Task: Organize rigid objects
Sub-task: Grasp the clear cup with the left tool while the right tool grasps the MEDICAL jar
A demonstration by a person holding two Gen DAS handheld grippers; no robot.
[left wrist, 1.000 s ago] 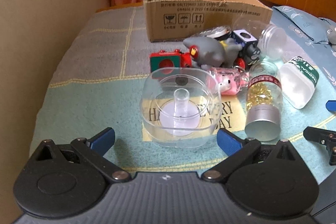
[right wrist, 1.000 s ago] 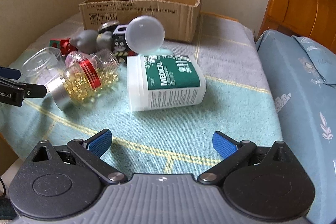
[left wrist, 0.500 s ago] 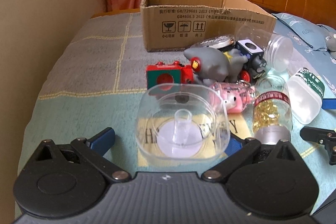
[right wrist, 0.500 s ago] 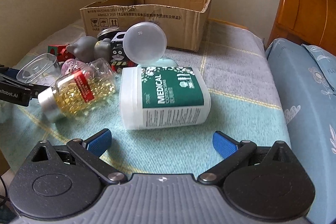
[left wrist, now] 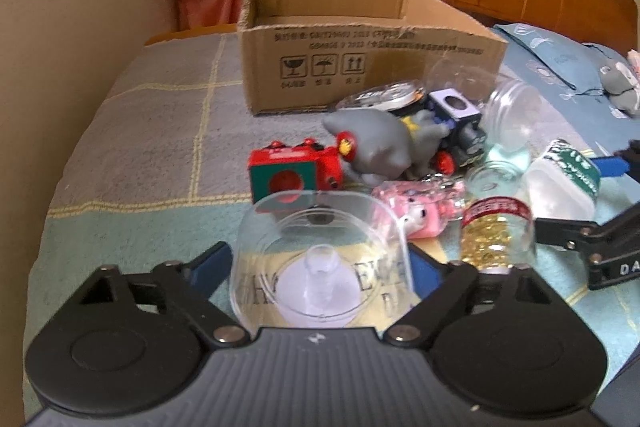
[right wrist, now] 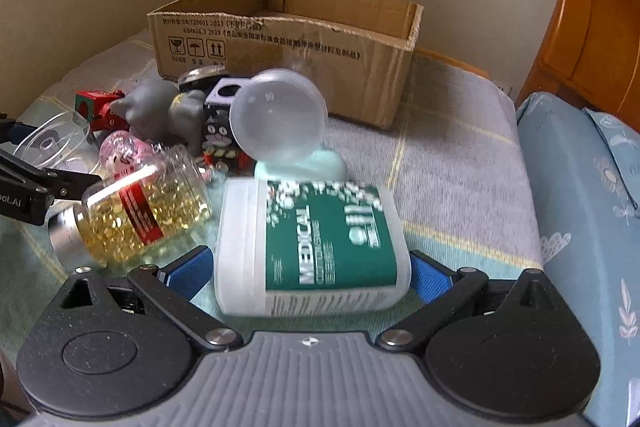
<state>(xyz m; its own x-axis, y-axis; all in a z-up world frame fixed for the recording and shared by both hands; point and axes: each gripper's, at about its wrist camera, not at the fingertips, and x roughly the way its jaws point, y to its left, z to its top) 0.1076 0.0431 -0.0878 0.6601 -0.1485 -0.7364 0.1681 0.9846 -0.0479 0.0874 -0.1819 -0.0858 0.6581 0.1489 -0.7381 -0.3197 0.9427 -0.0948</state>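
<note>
My left gripper (left wrist: 320, 259) is closing its jaws on a clear square plastic container (left wrist: 320, 239) with a peg in its middle; the blue pads touch its two side walls. My right gripper (right wrist: 310, 271) is open, and a white bottle with a green "MEDICAL" label (right wrist: 312, 247) lies on its side between the fingers, the pads just off its ends. Next to that bottle lies a jar of yellow capsules (right wrist: 140, 211) with a silver cap. An open cardboard box (left wrist: 360, 55) stands at the back of the bed.
Between the grippers and the box is a heap of toys: a red and green block (left wrist: 292, 175), a grey animal figure (left wrist: 376, 143), a pink toy (left wrist: 416, 207), a black toy car (left wrist: 456, 123) and a clear round jar (right wrist: 280, 119). A wooden headboard (right wrist: 592, 23) and a blue pillow (right wrist: 588, 195) are to the right.
The left jaws have narrowed onto the clear container, which now sits deeper between them. The right gripper has moved forward, bringing the white bottle between its open fingers.
</note>
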